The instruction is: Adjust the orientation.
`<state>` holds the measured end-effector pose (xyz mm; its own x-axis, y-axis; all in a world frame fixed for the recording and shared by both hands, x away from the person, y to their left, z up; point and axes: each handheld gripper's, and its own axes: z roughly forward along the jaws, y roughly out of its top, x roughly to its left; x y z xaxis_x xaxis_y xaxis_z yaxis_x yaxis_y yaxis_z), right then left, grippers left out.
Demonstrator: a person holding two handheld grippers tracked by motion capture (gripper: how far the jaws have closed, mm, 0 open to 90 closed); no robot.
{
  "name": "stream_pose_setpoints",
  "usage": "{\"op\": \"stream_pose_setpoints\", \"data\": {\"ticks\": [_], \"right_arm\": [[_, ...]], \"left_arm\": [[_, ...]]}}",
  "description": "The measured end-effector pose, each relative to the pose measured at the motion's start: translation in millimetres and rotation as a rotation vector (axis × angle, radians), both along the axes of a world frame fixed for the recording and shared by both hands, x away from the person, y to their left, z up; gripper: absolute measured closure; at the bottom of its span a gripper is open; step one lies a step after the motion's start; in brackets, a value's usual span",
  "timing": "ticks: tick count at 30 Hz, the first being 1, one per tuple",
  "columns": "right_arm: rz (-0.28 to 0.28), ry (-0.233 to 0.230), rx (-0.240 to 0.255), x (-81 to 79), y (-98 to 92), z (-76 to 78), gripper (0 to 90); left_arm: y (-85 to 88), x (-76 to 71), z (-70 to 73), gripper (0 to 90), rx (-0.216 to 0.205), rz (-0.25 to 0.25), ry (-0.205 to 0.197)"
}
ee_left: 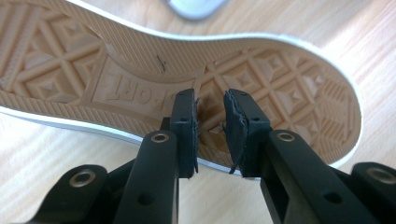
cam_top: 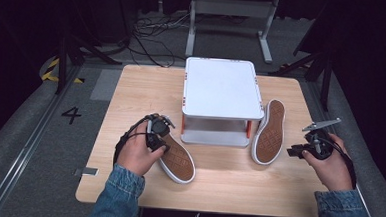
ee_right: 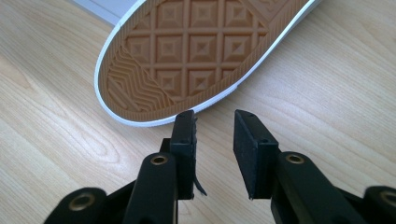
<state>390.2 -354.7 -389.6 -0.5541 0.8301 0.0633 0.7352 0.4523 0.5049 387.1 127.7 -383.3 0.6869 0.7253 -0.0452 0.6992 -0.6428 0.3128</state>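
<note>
Two shoes lie sole-up on the wooden table [cam_top: 227,183], showing tan rubber soles with white edges. The left shoe [cam_top: 179,161] lies in front of the stand's left corner. My left gripper [cam_top: 161,143] hovers over its middle. In the left gripper view the jaws [ee_left: 210,107] stand a narrow gap apart above the sole [ee_left: 280,79], with nothing between them. The right shoe [cam_top: 269,132] leans beside the stand's right legs. My right gripper [cam_top: 295,152] is just to its right, open and holding nothing; its jaws [ee_right: 215,123] point at the sole's end [ee_right: 196,46].
A white two-tier stand [cam_top: 222,87] with orange-red leg joints sits at the table's middle back; its lower shelf [cam_top: 213,137] lies between the shoes. Bare wood lies along the front edge. Dark frames and cables stand on the floor beyond.
</note>
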Motion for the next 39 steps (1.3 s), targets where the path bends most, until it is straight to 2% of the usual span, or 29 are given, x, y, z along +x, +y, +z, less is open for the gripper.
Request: {"op": "stream_pose_setpoints", "data": {"ticks": [3, 5, 7, 9, 10, 11, 12, 15, 19, 21, 24, 27, 30, 32, 36, 39], "right_arm": [[0.011, -0.003, 0.000, 2.5, 2.6, 1.2, 69.8], [0.018, -0.006, 0.002, 4.1, 5.2, 1.6, 69.7], [0.028, -0.009, 0.004, 5.7, 7.6, 2.2, 69.5], [0.034, -0.011, 0.000, 7.4, 10.7, 2.9, 69.3], [0.040, -0.012, 0.001, 8.3, 12.0, 2.8, 69.1], [0.042, -0.009, 0.001, 8.9, 13.5, 2.8, 68.8], [0.046, -0.011, 0.000, 9.6, 14.7, 2.5, 68.5], [0.054, -0.012, -0.007, 10.3, 17.1, 2.9, 68.1], [0.046, -0.014, -0.006, 9.3, 16.2, 3.2, 68.1], [0.046, -0.015, -0.006, 8.1, 15.2, 2.1, 68.1], [0.037, -0.010, -0.010, 4.1, 12.2, 0.0, 67.7], [0.020, -0.008, -0.012, -0.9, 6.3, -0.4, 67.5], [0.002, -0.008, -0.012, -5.2, 0.5, -0.7, 67.4], [-0.005, -0.008, -0.014, -7.1, -2.3, -0.9, 67.3], [-0.008, -0.011, -0.015, -7.6, -3.8, -0.2, 66.8], [0.001, -0.014, -0.011, -6.3, -1.8, 1.2, 66.6]], "left_arm": [[9.1, -5.3, -5.4, 72.5, 0.024, 0.028, 0.058], [18.3, -9.6, -9.8, 71.6, 0.065, 0.046, 0.097], [31.4, -13.6, -13.1, 69.3, 0.041, 0.076, 0.116], [40.8, -16.7, -15.3, 68.4, -0.004, 0.097, 0.121], [42.7, -17.5, -16.5, 68.2, 0.008, 0.098, 0.126], [42.9, -17.8, -18.9, 67.5, 0.044, 0.100, 0.127], [43.0, -17.6, -20.6, 65.0, 0.050, 0.102, 0.124], [43.6, -17.0, -17.3, 60.5, 0.023, 0.103, 0.104], [40.7, -16.6, -1.5, 58.0, -0.042, 0.115, 0.019], [34.1, -14.5, 8.8, 57.1, -0.071, 0.104, -0.040], [23.3, -8.5, 17.0, 59.8, -0.098, 0.086, -0.076], [12.1, 0.8, 17.9, 59.9, -0.093, 0.065, -0.072], [6.3, 7.6, 9.4, 60.9, -0.033, 0.055, -0.013], [8.2, 8.0, 7.6, 61.7, -0.064, 0.068, 0.005], [15.3, 3.2, 10.6, 61.8, -0.055, 0.096, -0.002], [27.0, -2.9, 13.1, 61.8, -0.075, 0.124, 0.007]]}}
